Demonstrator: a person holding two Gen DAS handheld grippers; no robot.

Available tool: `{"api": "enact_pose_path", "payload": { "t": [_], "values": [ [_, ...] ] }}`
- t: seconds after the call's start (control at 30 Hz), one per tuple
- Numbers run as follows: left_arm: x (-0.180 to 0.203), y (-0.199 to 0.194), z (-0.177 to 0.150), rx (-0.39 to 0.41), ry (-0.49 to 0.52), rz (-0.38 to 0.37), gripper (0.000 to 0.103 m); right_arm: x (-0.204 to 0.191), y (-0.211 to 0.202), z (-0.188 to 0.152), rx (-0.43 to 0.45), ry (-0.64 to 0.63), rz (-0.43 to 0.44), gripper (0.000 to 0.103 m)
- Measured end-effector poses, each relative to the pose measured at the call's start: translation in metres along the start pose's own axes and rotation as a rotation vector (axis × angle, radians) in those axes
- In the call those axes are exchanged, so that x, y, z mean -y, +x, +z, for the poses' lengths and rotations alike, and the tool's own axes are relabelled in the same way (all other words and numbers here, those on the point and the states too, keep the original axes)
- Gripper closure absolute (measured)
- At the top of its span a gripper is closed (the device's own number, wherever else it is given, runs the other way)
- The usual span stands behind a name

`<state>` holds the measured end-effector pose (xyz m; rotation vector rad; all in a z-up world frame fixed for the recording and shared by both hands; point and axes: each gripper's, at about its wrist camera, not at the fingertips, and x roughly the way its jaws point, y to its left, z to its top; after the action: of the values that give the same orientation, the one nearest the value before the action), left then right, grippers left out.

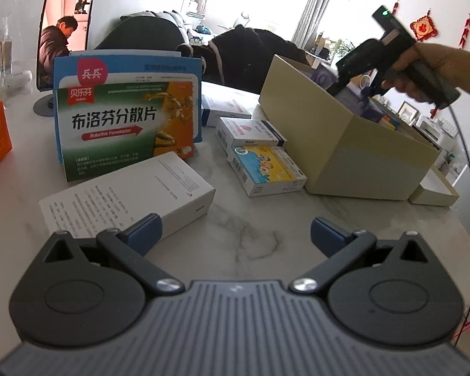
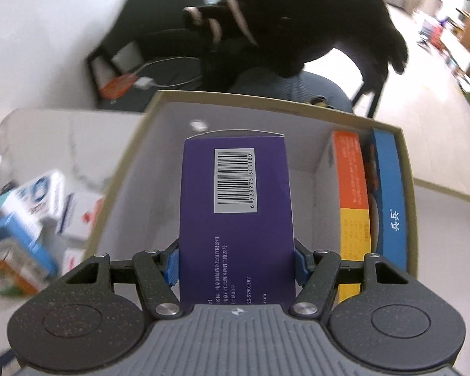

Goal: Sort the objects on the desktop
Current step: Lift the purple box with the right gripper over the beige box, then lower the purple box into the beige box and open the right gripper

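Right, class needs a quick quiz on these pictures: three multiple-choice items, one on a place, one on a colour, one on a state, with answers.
1. Where does the purple box sit?
A. Flat on the marble table
B. Over the open beige storage box
C. Beside the phone stand

2. What colour is the upright carton against the storage box's right wall?
A. Blue
B. Green
C. Pink

3. How is the left gripper?
A. Shut on a white carton
B. Open and empty
C. Shut on a bottle

Answers:
1 B, the storage box's walls frame it in the right wrist view.
2 A, the blue carton touches that wall.
3 B, bare table shows between its fingers.
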<state>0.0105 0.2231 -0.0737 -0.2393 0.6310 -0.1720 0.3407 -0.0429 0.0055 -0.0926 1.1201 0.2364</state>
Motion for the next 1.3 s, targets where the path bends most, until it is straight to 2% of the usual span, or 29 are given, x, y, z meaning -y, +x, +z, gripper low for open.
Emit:
{"api": "enact_pose_path", "payload": {
  "t": [0.27, 0.5, 0.63, 0.77, 0.9, 0.97, 1.03, 1.17, 1.3],
  "values": [
    [0.001, 0.002, -0.002, -0.009, 0.003, -0.005, 0.0, 0.007, 0.037, 0.005, 0.028, 0.146, -0.131, 0.035],
    [0.003, 0.002, -0.004, -0.007, 0.0, -0.026, 0.0, -0.003, 0.045, 0.005, 0.109, 0.18, -0.244, 0.033],
    [0.002, 0.002, -0.005, -0.007, 0.002, -0.044, 0.0, -0.029, 0.052, -0.001, 0.152, 0.032, -0.374, 0.027],
    [0.0, 0.001, -0.004, -0.008, 0.003, -0.051, 0.0, -0.057, 0.056, -0.011, 0.193, -0.172, -0.502, 0.018],
    [0.004, -0.003, -0.002, 0.0, 0.022, -0.043, 0.0, -0.072, 0.058, -0.025, 0.239, -0.332, -0.534, 0.018],
    [0.007, -0.006, -0.001, 0.007, 0.032, -0.044, 0.0, -0.077, 0.057, -0.034, 0.283, -0.411, -0.521, 0.022],
    [0.01, -0.007, -0.002, 0.008, 0.035, -0.042, 0.0, -0.083, 0.062, -0.042, 0.3, -0.524, -0.547, 0.024],
    [0.014, -0.008, -0.004, 0.005, 0.039, -0.038, 0.0, -0.093, 0.081, -0.059, 0.281, -0.771, -0.687, 0.027],
    [0.015, -0.009, -0.005, 0.003, 0.04, -0.03, 0.0, -0.091, 0.091, -0.066, 0.259, -0.862, -0.724, 0.028]
  ]
}}
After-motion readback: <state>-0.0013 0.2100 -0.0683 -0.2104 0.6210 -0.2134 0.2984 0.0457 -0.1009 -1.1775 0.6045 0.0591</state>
